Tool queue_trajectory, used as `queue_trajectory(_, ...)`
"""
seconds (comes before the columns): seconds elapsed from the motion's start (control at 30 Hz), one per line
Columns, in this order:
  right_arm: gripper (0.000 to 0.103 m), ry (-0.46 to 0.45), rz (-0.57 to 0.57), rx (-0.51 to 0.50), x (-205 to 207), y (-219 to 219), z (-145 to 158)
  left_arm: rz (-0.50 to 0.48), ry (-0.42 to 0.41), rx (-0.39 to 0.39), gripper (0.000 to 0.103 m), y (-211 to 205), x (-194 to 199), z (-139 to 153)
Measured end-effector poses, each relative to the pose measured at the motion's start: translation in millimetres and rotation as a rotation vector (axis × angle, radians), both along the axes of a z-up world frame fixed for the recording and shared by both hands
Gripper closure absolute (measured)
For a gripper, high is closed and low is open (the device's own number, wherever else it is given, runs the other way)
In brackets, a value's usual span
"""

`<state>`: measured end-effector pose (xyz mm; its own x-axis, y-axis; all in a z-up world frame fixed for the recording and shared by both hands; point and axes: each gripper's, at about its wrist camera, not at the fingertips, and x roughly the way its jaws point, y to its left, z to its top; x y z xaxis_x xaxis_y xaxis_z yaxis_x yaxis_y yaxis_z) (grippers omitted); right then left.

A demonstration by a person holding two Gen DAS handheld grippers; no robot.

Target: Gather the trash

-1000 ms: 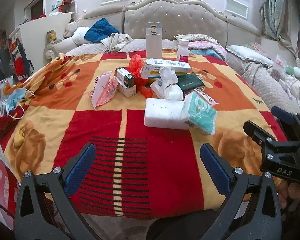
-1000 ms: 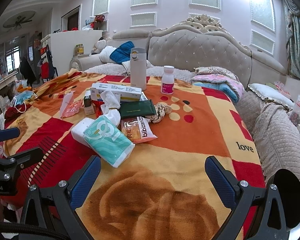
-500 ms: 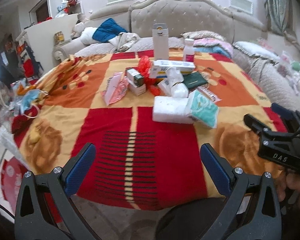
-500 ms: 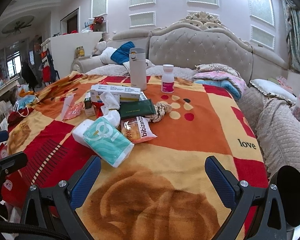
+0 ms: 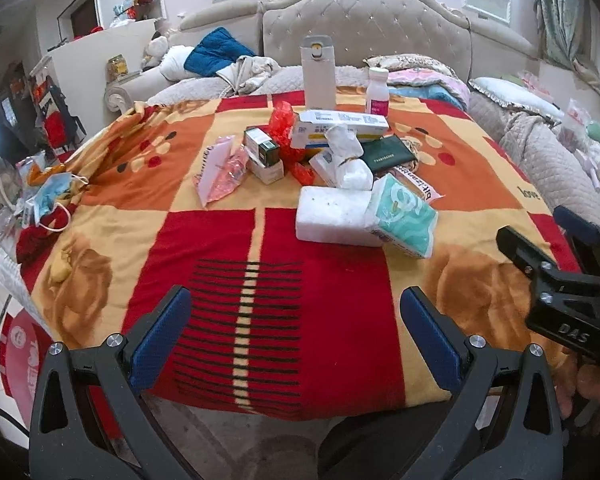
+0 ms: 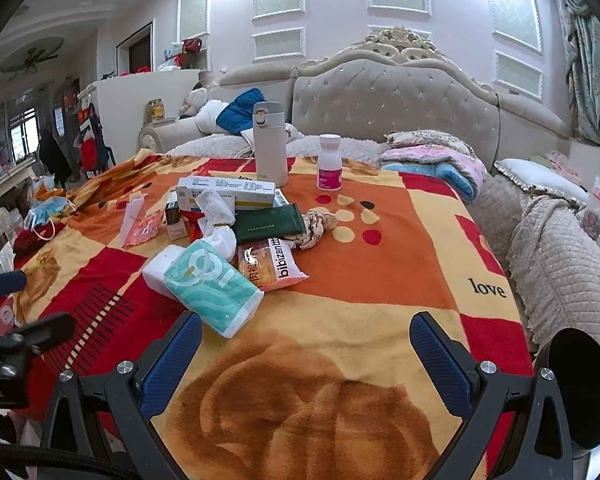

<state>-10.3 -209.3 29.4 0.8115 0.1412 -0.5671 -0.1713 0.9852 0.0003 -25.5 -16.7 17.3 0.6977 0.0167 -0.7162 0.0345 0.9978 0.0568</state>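
Teal tissue pack (image 6: pixel 214 288) just ahead-left of right gripper (image 6: pixel 306 354), hiding foam block (image 6: pixel 160 268) | left gripper (image 5: pixel 296 330) released | right released

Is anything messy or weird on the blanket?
Yes. A heap of stuff sits mid-blanket: a teal tissue pack leans tilted on a white foam block, with a crumpled white tissue and torn red wrapper behind. A used face mask dangles off the left edge.
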Motion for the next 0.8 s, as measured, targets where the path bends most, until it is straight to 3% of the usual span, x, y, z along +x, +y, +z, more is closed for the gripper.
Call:
queue_trajectory(0.37,0.0,0.002,0.017,-0.012,1.9,4.6,-2.2,0.016,0.048,-0.016,0.0,3.5,25.7,-23.8)
queue_trajectory(0.8,0.0,0.001,0.025,-0.016,1.3,8.5,-4.0,0.025,0.063,-0.026,0.0,9.1,31.4,-30.5)
